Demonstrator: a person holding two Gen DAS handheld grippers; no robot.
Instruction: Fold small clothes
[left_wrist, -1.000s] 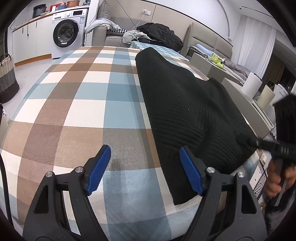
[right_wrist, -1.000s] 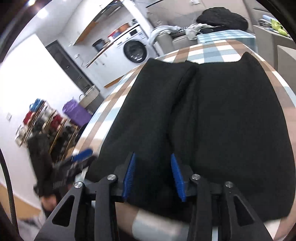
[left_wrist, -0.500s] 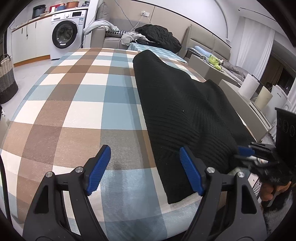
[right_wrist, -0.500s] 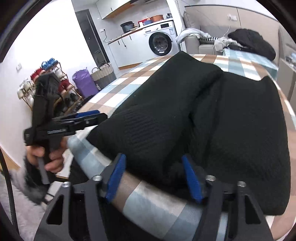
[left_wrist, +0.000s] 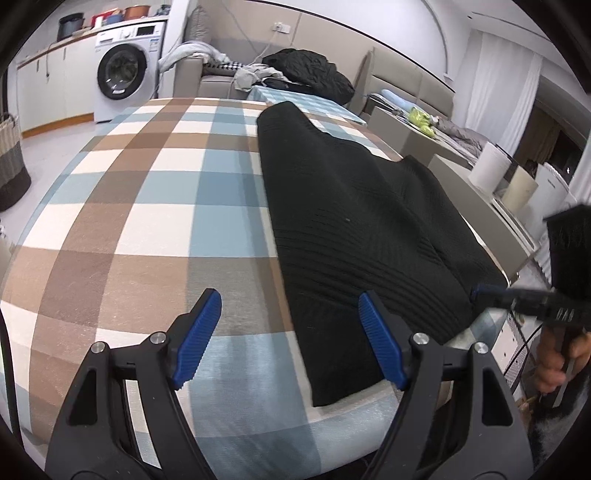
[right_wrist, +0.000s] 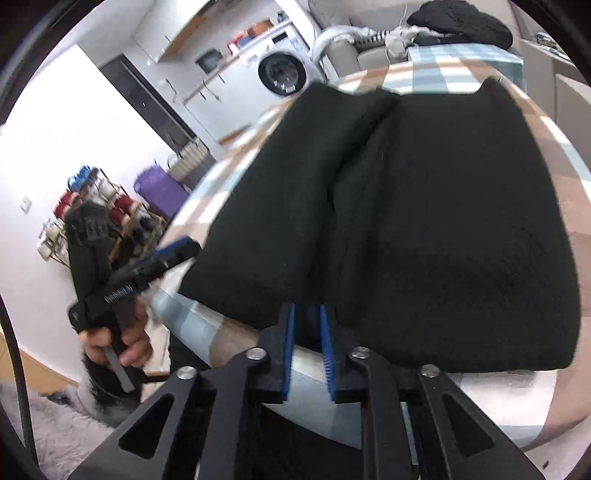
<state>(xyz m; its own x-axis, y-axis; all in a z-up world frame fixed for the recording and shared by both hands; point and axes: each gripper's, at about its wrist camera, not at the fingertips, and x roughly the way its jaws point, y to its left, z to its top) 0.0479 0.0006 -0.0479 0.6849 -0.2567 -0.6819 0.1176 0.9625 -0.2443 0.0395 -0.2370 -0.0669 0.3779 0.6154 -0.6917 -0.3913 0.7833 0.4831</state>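
blurred: shoe rack (right_wrist: 92, 206) | hidden: black garment (right_wrist: 406, 221) hem behind right tongs (right_wrist: 306, 339)

Black knit garment (left_wrist: 362, 221) on brown/blue/white check cloth (left_wrist: 147, 206); tool pads (left_wrist: 199, 332) blue

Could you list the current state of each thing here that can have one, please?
black knit garment: lying on the table, partly folded lengthwise, near hem at the table edge.
left gripper: open, empty, over the checked tablecloth.
right gripper: jaws just closing, narrow, on the garment's near hem.
washing machine: door closed.
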